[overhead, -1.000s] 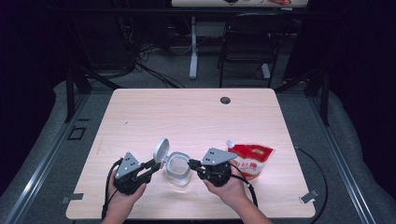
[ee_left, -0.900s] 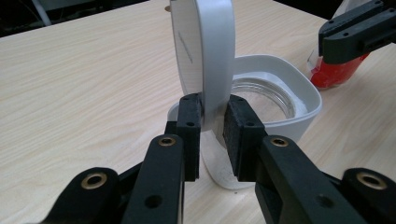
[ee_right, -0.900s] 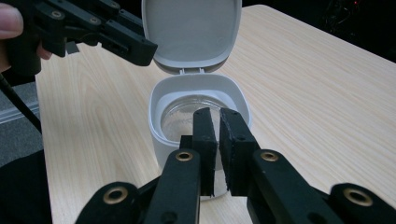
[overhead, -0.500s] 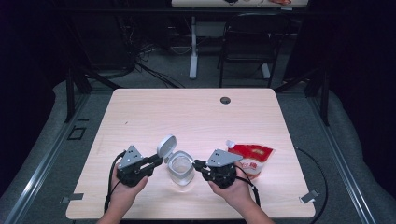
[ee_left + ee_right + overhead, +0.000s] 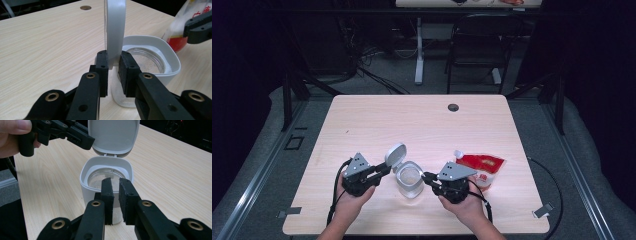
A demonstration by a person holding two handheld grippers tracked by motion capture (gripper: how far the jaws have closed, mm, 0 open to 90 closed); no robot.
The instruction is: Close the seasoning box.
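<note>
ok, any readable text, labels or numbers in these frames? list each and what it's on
Red pouch: red printed characters on its white upper part in the left gripper view, cut off by the frame edge and too blurred to read.
White hinged-lid container: no text or label visible.
Table: no markings.
So no text can be quoted.

Worktop [image 5: 377,120]: pale wood grain, with a dark round hole [image 5: 453,107] near its far edge. Container [image 5: 408,178], towards the near edge: white walls around a clear glass insert; its raised lid [image 5: 395,153] is white. Pouch [image 5: 482,166], towards the right edge: red and white, with a white cap. Left hand-held gripper [image 5: 384,169] and right hand-held gripper [image 5: 427,176]: black jaws, brass-coloured fittings, grey top plates.
</note>
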